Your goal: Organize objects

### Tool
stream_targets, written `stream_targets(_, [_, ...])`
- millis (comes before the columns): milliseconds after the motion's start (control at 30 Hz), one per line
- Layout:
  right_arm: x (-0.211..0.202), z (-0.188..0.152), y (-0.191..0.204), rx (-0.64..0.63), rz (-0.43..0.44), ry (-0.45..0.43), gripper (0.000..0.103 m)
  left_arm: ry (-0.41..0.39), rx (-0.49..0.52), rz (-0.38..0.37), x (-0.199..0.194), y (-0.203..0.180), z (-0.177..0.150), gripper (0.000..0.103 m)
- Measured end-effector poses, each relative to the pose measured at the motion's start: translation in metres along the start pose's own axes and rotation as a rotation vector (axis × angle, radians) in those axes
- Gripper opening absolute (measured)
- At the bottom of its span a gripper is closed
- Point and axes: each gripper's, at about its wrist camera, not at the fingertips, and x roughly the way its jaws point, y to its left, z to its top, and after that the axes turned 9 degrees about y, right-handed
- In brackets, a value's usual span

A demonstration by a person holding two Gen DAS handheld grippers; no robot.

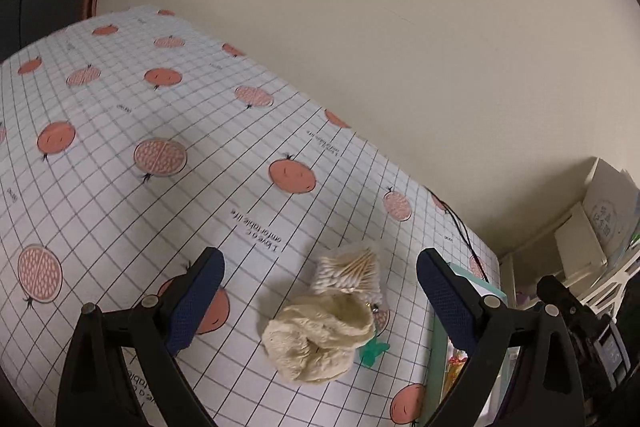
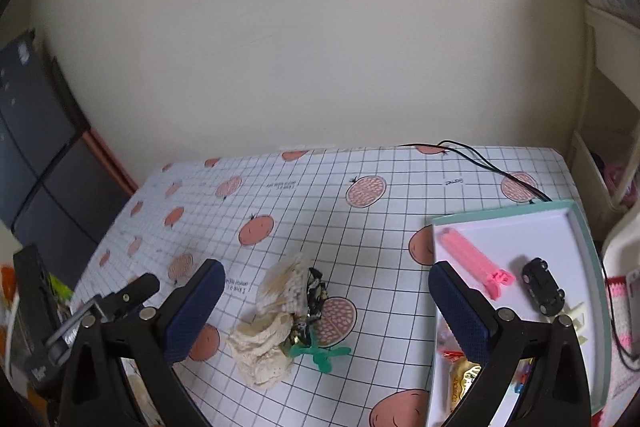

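Observation:
A small pile lies on the tablecloth: a crumpled cream cloth, a bag of cotton swabs, a green plastic piece and a dark foil wrapper. My left gripper is open above the pile, which sits between its fingers in that view. My right gripper is open too, nothing held, pile just left of its centre. To the right stands a white tray with a teal rim holding a pink clip, a black toy car and snack packets.
The table carries a grid cloth printed with orange fruit and backs onto a cream wall. A black cable runs across the far right corner. White shelving stands at the right, dark furniture at the left.

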Motion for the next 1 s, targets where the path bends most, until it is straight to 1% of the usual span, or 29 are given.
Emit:
stream_targets(133, [0.017, -0.007, 0.004, -0.023, -0.008, 0.045, 0.103, 0.038, -0.014, 0.02, 0.01, 0.01, -0.001, 0.097])
stream_targets(267, [0.041, -0.019, 0.0, -0.026, -0.022, 0.11, 0.103, 0.091, -0.013, 0.032, 0.023, 0.015, -0.004, 0.097])
stream_targets(433, [0.072, -0.034, -0.004, -0.037, -0.036, 0.194, 0.103, 0.158, 0.001, 0.086, 0.041, 0.019, -0.01, 0.097])
stream_targets(500, [0.081, -0.039, -0.005, -0.045, -0.039, 0.222, 0.103, 0.185, 0.012, 0.091, 0.047, 0.018, -0.012, 0.097])
stream_targets(667, [0.097, -0.05, -0.003, -0.065, -0.036, 0.267, 0.103, 0.25, 0.05, 0.118, 0.062, 0.01, -0.021, 0.097])
stream_targets(767, [0.105, -0.056, -0.004, -0.077, -0.049, 0.293, 0.103, 0.288, 0.07, 0.144, 0.071, 0.006, -0.027, 0.097])
stream_targets(1000, [0.123, -0.068, -0.005, -0.094, -0.07, 0.348, 0.103, 0.332, 0.111, 0.169, 0.083, -0.002, -0.035, 0.097])
